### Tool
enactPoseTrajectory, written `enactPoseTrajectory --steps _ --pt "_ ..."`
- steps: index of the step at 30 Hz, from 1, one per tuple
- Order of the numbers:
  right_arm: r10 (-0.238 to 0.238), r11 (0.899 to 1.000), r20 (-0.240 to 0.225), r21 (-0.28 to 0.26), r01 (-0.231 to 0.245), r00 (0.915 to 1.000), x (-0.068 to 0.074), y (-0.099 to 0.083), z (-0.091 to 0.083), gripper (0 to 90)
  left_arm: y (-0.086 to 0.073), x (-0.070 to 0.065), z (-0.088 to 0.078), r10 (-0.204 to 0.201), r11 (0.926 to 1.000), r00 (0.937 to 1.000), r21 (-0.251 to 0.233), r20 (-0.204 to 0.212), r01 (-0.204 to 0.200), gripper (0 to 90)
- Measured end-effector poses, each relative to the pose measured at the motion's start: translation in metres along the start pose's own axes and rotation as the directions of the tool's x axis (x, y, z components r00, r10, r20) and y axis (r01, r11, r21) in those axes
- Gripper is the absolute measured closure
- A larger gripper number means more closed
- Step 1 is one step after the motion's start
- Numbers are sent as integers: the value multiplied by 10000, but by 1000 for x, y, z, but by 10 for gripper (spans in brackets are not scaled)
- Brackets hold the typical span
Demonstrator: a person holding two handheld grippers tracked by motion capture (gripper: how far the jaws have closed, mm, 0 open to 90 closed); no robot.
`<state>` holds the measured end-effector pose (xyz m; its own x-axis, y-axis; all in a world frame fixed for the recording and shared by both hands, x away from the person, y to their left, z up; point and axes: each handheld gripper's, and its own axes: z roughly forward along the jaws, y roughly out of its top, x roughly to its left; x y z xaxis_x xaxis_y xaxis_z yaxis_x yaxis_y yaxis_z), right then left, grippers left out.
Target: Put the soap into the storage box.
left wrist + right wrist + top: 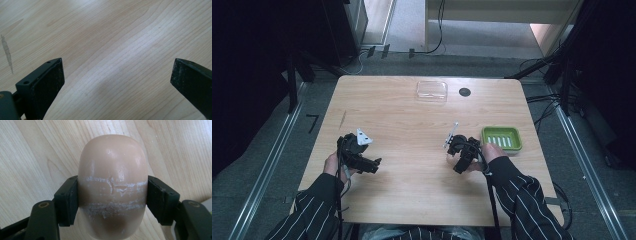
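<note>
The right tool [113, 195] is clamped on a bar of soap [113, 170], one pad on each long side; the soap is smooth, rounded and peach-coloured, with white scuff lines across its middle where the pads meet it. In the high view the right tool [460, 154] sits just above the counter [412, 115], close beside the green soap dish [501, 138] on its right. The left tool [117, 75] has its jaws well apart with bare wood between them, and in the high view it [360, 157] sits off at the counter's left, well away from the soap.

The step in hand looks like the carry: soap gripped, not yet set down. The likely next move is a short shift right over the dish (its ribbed floor is bare), then a level lowering before the jaws part. The rounded bar could slip or tilt, so the clamp should hold until it rests. A clear lid [431, 90] lies near the far edge.
</note>
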<state>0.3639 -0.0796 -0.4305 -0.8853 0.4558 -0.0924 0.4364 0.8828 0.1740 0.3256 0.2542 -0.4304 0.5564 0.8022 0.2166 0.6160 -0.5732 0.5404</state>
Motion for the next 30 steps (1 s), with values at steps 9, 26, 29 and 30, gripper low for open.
enactPoseTrajectory --steps 9,26,29,30 --pt "90 9999 59 86 -90 9999 -2 -4 -1 336 0 0 0 -7 10000 10000 -11 9 7 0" --pt "271 9996 60 43 -272 9996 -9 -11 -8 336 0 0 0 25 10000 10000 1 15 -25 0" --pt "252 9997 107 48 -253 9996 -11 -12 -10 336 0 0 0 20 10000 10000 -5 22 -20 0" --pt "222 9998 99 17 -223 9997 -11 -13 -10 336 0 0 0 21 10000 10000 11 9 -21 0"
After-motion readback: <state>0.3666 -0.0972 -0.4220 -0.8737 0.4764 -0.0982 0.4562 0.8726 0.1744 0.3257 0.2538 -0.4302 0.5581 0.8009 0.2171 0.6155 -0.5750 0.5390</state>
